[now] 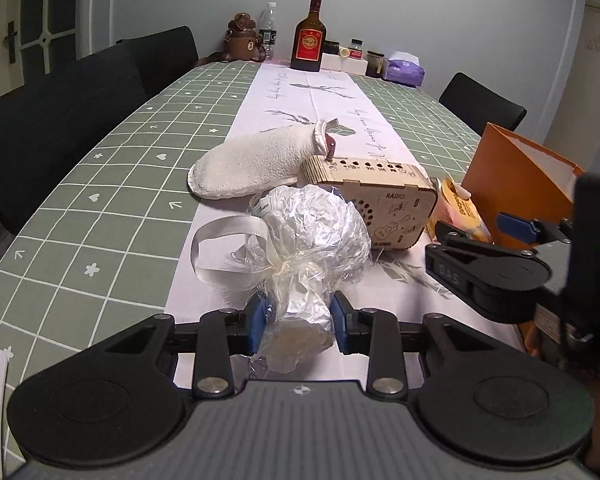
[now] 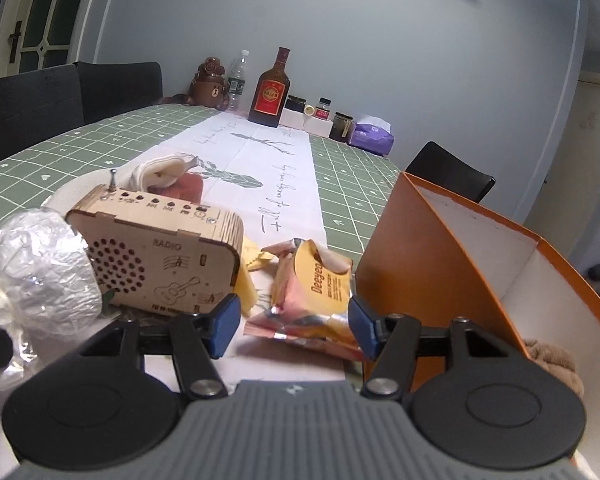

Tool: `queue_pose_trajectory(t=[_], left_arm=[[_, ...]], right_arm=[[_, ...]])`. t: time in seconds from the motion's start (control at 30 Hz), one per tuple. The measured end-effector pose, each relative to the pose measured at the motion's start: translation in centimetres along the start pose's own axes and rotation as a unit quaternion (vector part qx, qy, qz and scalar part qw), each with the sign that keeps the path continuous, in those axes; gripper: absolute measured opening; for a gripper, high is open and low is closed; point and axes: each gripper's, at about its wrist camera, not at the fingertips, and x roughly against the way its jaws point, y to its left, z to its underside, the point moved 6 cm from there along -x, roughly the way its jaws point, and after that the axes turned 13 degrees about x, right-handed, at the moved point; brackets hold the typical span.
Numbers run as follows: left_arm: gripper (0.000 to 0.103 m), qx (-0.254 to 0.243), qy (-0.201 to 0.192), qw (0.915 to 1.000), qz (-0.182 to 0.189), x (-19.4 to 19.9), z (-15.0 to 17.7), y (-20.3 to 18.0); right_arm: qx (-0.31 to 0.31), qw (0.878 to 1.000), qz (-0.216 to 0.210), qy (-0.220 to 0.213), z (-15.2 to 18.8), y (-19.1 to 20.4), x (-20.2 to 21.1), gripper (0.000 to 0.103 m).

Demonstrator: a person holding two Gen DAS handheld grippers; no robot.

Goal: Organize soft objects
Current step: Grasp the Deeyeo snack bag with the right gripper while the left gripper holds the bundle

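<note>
A bundle wrapped in clear crinkled plastic (image 1: 312,236), tied with a white ribbon, lies on the white runner. My left gripper (image 1: 297,322) is shut on its narrow lower end, both blue pads pressing the wrap. Behind it lie a white terry mitt (image 1: 255,164) and a wooden radio (image 1: 380,204). In the right wrist view my right gripper (image 2: 293,326) stands open, its pads on either side of a crumpled yellow snack bag (image 2: 316,292) that lies on the table just ahead. The radio (image 2: 159,256) and the bundle (image 2: 39,268) are to its left.
An open orange box (image 2: 420,260) stands at the right, with a tan knitted thing (image 2: 552,356) inside. A brown bottle (image 1: 308,40), jars, a water bottle and a purple tissue pack (image 1: 404,70) line the far table end. Black chairs (image 1: 59,120) flank the table.
</note>
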Motion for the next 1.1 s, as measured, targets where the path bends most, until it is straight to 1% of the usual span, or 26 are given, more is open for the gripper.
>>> queue_pose_trajectory(t=[0.27, 0.4, 0.53, 0.6, 0.63, 0.77, 0.8, 0.87, 1.03, 1.07, 1.1], left_arm=[[0.038, 0.003, 0.009, 0.9999, -0.006, -0.7, -0.3, -0.3], [0.038, 0.003, 0.014, 0.9999, -0.007, -0.9, -0.2, -0.3], [0.038, 0.003, 0.017, 0.9998, -0.007, -1.0, -0.2, -0.3], [0.038, 0.002, 0.018, 0.9998, -0.009, -1.1, -0.2, -0.4], [0.038, 0.002, 0.018, 0.9998, -0.009, -1.1, -0.2, -0.4], [0.038, -0.001, 0.021, 0.9997, -0.011, -1.1, -0.1, -0.4], [0.038, -0.002, 0.022, 0.9997, -0.011, -1.1, -0.1, -0.5], [0.038, -0.003, 0.022, 0.9997, -0.010, -1.1, -0.2, -0.5], [0.038, -0.002, 0.023, 0.9997, -0.011, -1.1, -0.1, -0.4], [0.038, -0.001, 0.022, 0.9997, -0.011, -1.1, -0.1, -0.4], [0.038, -0.002, 0.022, 0.9997, -0.011, -1.0, -0.1, -0.4]], right_arm=[[0.042, 0.999, 0.019, 0.029, -0.2, 0.6, -2.5, 0.059], [0.042, 0.998, 0.013, 0.039, 0.0, 0.8, -3.2, 0.059], [0.024, 0.998, -0.009, 0.054, 0.5, 0.8, -3.9, 0.057], [0.018, 0.998, -0.017, 0.059, 0.6, 0.9, -3.9, 0.052], [0.016, 0.998, -0.021, 0.061, 0.7, 0.9, -4.0, 0.052], [0.022, 0.998, -0.022, 0.059, 0.6, 1.2, -3.9, 0.046], [0.024, 0.998, -0.018, 0.060, 0.6, 1.1, -3.9, 0.039], [0.025, 0.998, -0.014, 0.060, 0.6, 0.9, -3.8, 0.034], [0.028, 0.998, -0.015, 0.058, 0.7, 0.7, -3.4, 0.029], [0.026, 0.998, -0.013, 0.056, 0.7, 0.6, -3.3, 0.026], [0.024, 0.998, -0.014, 0.052, 0.6, 0.6, -3.0, 0.020]])
